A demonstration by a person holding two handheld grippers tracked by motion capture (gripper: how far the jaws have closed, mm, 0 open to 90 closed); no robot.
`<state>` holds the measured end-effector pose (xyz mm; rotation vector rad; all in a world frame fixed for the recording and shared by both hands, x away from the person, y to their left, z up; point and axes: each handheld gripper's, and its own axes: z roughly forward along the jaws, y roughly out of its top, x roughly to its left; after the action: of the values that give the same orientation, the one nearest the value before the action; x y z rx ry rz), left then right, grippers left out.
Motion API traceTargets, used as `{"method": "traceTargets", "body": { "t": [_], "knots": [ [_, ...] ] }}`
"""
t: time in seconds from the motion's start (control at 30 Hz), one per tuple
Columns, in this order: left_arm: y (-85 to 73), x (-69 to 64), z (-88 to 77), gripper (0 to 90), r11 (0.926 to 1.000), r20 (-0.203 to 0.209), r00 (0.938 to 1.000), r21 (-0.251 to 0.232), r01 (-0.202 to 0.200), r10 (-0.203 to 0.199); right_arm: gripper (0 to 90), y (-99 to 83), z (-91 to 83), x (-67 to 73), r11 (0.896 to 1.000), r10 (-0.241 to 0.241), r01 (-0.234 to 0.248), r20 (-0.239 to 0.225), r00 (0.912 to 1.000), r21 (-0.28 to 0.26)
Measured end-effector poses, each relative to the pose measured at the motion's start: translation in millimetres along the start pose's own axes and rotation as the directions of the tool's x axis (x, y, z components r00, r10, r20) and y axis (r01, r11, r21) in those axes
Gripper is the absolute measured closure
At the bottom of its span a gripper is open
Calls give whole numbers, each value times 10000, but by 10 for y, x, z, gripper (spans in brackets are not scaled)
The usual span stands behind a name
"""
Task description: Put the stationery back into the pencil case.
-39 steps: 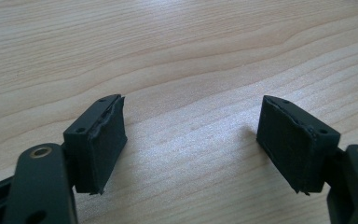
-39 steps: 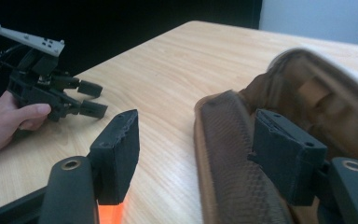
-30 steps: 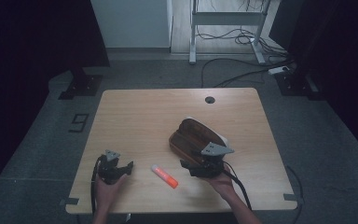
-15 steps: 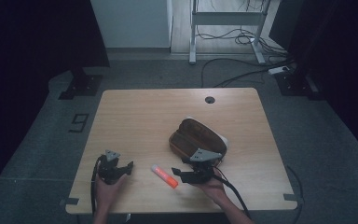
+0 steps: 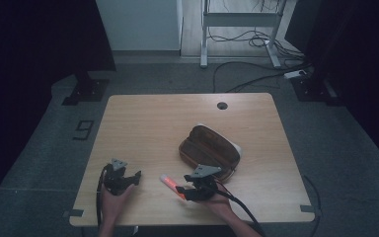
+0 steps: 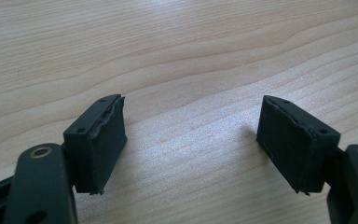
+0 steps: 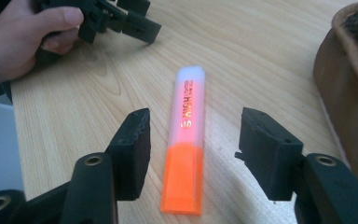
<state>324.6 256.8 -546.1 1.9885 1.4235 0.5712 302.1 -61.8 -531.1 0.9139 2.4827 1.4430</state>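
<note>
An orange highlighter (image 5: 170, 183) lies flat on the wooden table (image 5: 153, 123), near its front edge. In the right gripper view the highlighter (image 7: 186, 140) points away from me, orange cap nearest, pale body beyond. My right gripper (image 7: 196, 128) is open, and its jaws straddle the highlighter's cap end without touching it; from above the right gripper (image 5: 186, 191) sits at the highlighter's near end. My left gripper (image 5: 135, 177) rests at the front left, held by a hand. The left gripper (image 6: 191, 126) is open over bare wood.
A brown pencil case (image 5: 209, 152) lies open just behind and to the right of the right gripper, and its rim (image 7: 349, 93) rises close to the right jaw. A cable hole (image 5: 222, 105) sits near the table's far edge. The left gripper (image 7: 116, 18) and its hand (image 7: 23, 37) lie beyond the highlighter.
My right gripper has moved from the pencil case toward the front left and now brackets the highlighter's cap end. The left gripper has stayed put.
</note>
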Motion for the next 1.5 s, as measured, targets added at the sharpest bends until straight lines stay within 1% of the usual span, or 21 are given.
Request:
{"method": "traceTargets", "body": {
  "t": [0.1,0.13,0.17,0.2,0.33,0.37,0.47,0.5,0.57,0.63,0.8,0.9,0.93,0.97,1.0,1.07,1.1,1.33,1.43,1.5],
  "knots": [
    [0,0,0,235,10000,3,10000,-1,2,-2,445,-23,45,4,9998,-11,11,25,10000,217],
    [0,0,0,235,10000,3,10000,-1,2,-2,445,-23,45,4,9998,-11,11,25,10000,217],
    [0,0,0,236,10000,4,10000,-4,7,-7,447,-35,70,9,9994,-39,38,42,10000,341],
    [0,0,0,236,10000,4,10000,-5,7,-7,447,-35,70,9,9994,-39,38,42,10000,341],
    [-1,-1,0,236,10000,-3,10000,-8,12,-12,449,-65,123,35,9979,-203,196,111,9997,620],
    [-1,-1,-1,236,10000,-2,10000,-5,13,-13,449,-78,147,54,9966,-312,300,140,9994,763],
    [-1,-1,-1,236,10000,-3,10000,-8,15,-15,450,-87,170,65,9959,-390,374,175,9991,823],
    [-1,-1,-1,236,10000,-3,10000,-6,13,-13,453,-94,187,72,9948,-488,464,247,9985,911],
    [-1,-1,-1,236,10000,-2,10000,-6,13,-13,456,-98,195,80,9943,-514,483,312,9982,952],
    [-1,-1,-1,236,10000,-2,10000,-6,12,-12,460,-110,219,97,9909,-808,755,439,9958,1111],
    [-1,-1,-1,236,10000,-1,10000,-7,15,-15,476,-117,230,118,9895,-912,847,515,9945,1174],
    [-1,-1,-1,236,10000,-2,10000,-4,12,-12,525,-119,227,116,9888,-992,912,640,9930,1182],
    [-1,-1,-1,236,10000,-2,10000,-4,12,-12,525,-119,227,116,9888,-992,912,640,9930,1182],
    [-1,-1,-1,236,10000,-5,10000,-6,9,-9,572,-119,227,125,9851,-1294,1188,809,9883,1244],
    [-1,-1,-1,236,10000,-5,10000,-6,9,-9,592,-119,227,133,9837,-1390,1267,918,9860,1279],
    [-1,-1,-1,236,10000,-3,10000,-7,13,-13,640,-117,220,125,9839,-1363,1239,923,9863,1289],
    [-1,-1,-1,236,10000,-3,10000,-4,10,-10,647,-115,216,117,9843,-1318,1194,915,9870,1302],
    [-1,-1,-1,236,10000,-1,10000,-7,15,-15,655,-106,208,91,9842,-1289,1163,890,9877,1338],
    [-1,-1,-1,236,10000,0,10000,-6,12,-12,656,-96,192,70,9860,-1136,1034,737,9908,1305],
    [-1,-1,-1,236,10000,-1,10000,-6,14,-14,656,-92,185,66,9865,-1120,1026,686,9913,1279]
  ]
}}
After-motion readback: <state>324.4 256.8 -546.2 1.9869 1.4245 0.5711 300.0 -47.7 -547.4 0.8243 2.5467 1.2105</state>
